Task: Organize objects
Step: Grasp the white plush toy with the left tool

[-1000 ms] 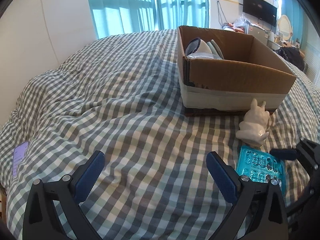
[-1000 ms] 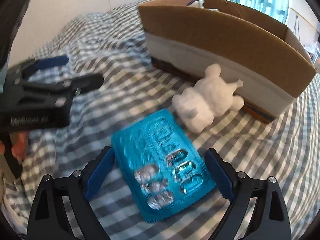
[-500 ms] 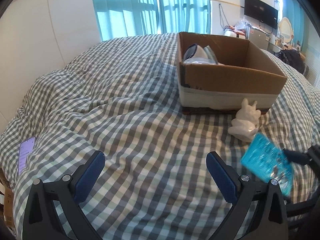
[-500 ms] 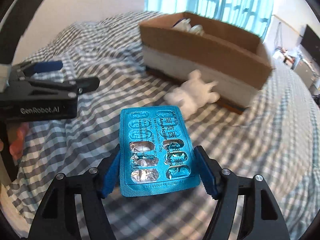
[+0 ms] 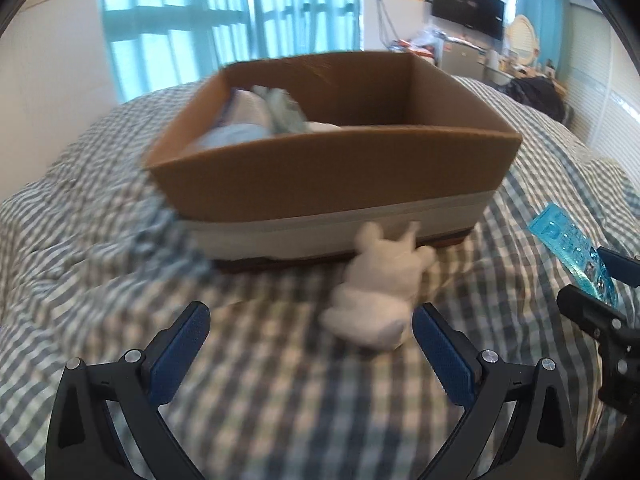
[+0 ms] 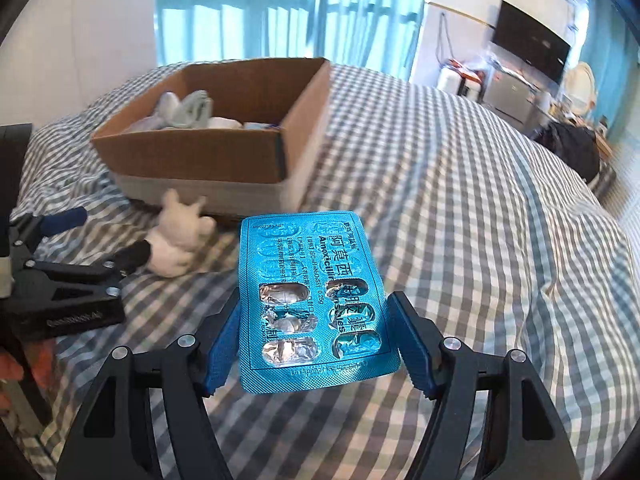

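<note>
- Left wrist view: my left gripper (image 5: 310,338) is spread wide and grips nothing. It hangs low over the checked quilt (image 5: 280,408).
- The white figurine (image 5: 380,300) lies just inside the right fingertip, on the quilt, its far end against the near wall of the box (image 5: 332,168). It sits off-centre between the jaws, far closer to the right finger than the left.
- To take it well, I judge I should shift right until it sits midway, then close across its body and not the ears.
- At the right edge, the blister pack (image 5: 572,256) is up off the quilt, in my other tool.
- Right wrist view: my right gripper (image 6: 316,332) is clenched on the pack (image 6: 312,300), fingers pressing its two long edges at the near end; the far end juts forward, free.
- The box (image 6: 192,152) stands far left of the pack, open, with items already inside.
- The step in hand, as I read it, is carrying the pack over the rim. I'd hold it level, clear the near wall, and release only once above the inside.
- The figurine (image 6: 176,244) lies in front of the box, next to the left gripper (image 6: 76,252).
</note>
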### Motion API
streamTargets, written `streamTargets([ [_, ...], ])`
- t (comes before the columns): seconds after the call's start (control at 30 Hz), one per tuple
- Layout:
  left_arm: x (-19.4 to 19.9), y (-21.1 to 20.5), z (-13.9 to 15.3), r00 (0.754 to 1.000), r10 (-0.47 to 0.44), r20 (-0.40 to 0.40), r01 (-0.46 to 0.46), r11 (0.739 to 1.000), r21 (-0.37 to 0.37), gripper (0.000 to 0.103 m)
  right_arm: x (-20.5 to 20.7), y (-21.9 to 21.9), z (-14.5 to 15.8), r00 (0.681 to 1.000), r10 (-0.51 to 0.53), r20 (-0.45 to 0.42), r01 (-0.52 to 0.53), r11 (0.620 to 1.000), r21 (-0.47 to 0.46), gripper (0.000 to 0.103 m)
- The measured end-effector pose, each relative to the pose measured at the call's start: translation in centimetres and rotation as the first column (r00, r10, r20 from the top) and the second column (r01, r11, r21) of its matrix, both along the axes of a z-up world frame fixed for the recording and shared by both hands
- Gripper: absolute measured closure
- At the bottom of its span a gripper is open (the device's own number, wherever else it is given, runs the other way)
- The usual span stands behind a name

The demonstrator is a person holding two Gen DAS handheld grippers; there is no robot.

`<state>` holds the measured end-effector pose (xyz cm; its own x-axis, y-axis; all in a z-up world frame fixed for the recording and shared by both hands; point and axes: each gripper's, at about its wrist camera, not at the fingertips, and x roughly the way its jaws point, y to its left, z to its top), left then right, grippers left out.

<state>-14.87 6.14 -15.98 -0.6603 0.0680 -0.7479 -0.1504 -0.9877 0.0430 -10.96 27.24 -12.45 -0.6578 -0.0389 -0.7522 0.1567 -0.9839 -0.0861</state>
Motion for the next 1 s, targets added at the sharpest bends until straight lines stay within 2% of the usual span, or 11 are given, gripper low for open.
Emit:
streamTargets([
  [0.1, -1.4, 1.6, -1.3, 0.998, -0.042, 0.039, 0.043, 0.999, -0.004, 0.000, -0.7, 0.3, -0.4, 1.000, -0.010, 0.008, 0.010, 1.000, 0.002, 0.033],
  [0.13, -1.8, 2.0, -1.8, 0.997, -0.054, 0.055, 0.054, 0.999, -0.004, 0.006, -0.9, 0.3, -0.5, 1.000, -0.011, 0.008, 0.011, 1.000, 0.007, 0.033],
  [0.2, -2.4, 2.5, -2.5, 0.993, -0.078, 0.088, 0.079, 0.997, -0.006, 0.027, -0.9, 0.4, -0.8, 1.000, -0.012, 0.008, 0.011, 1.000, 0.020, 0.033],
  [0.23, -2.8, 2.8, -3.0, 0.989, -0.092, 0.117, 0.093, 0.996, -0.006, 0.046, -1.0, 0.3, -1.0, 1.000, -0.009, 0.010, 0.009, 1.000, 0.025, 0.033],
  [0.27, -2.8, 2.8, -3.1, 0.988, -0.093, 0.125, 0.096, 0.995, -0.012, 0.048, -0.9, 0.3, -1.1, 1.000, -0.007, 0.012, 0.007, 1.000, 0.026, 0.033],
  [0.47, -0.6, 2.1, -1.2, 0.992, -0.096, 0.084, 0.096, 0.995, 0.006, 0.048, 0.0, 0.3, -0.5, 1.000, -0.003, -0.006, 0.003, 1.000, 0.024, 0.033],
  [0.63, 2.6, 0.5, 2.2, 0.996, -0.083, 0.023, 0.082, 0.997, 0.009, 0.048, 1.4, -0.2, 1.0, 0.999, 0.001, -0.039, -0.001, 1.000, 0.016, 0.033],
  [0.8, 5.0, -1.2, 6.6, 0.997, -0.042, -0.066, 0.045, 0.998, 0.032, 0.048, 4.1, -0.8, 4.0, 0.995, 0.012, -0.101, -0.013, 1.000, -0.016, 0.033],
  [1.0, 6.2, -2.3, 11.9, 0.983, -0.023, -0.184, 0.034, 0.998, 0.058, 0.048, 6.5, -1.5, 8.8, 0.980, 0.041, -0.195, -0.047, 0.999, -0.026, 0.033],
])
